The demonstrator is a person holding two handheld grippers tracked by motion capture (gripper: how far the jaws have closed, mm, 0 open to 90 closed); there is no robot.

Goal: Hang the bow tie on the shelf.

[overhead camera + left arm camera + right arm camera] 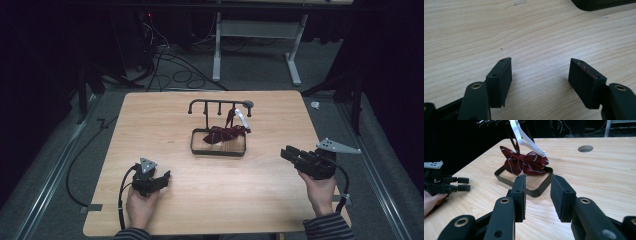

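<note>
Bow tie (226, 133) hangs by its white strap from the black metal rack (220, 104), soft striped maroon fabric slumped into the tray (218, 152), likely for pickup. Right gripper (288, 153) aimed at it, jaws part open, empty. Left gripper (164, 176) parked low over woodgrain table (150, 120), jaws wide, empty.

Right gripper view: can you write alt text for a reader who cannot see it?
A dark red striped bow tie hangs by a white strap from a black stand, resting on the stand's tray on a wooden table. The right claw points at it, jaws apart and empty; the left claw sits far left.
</note>
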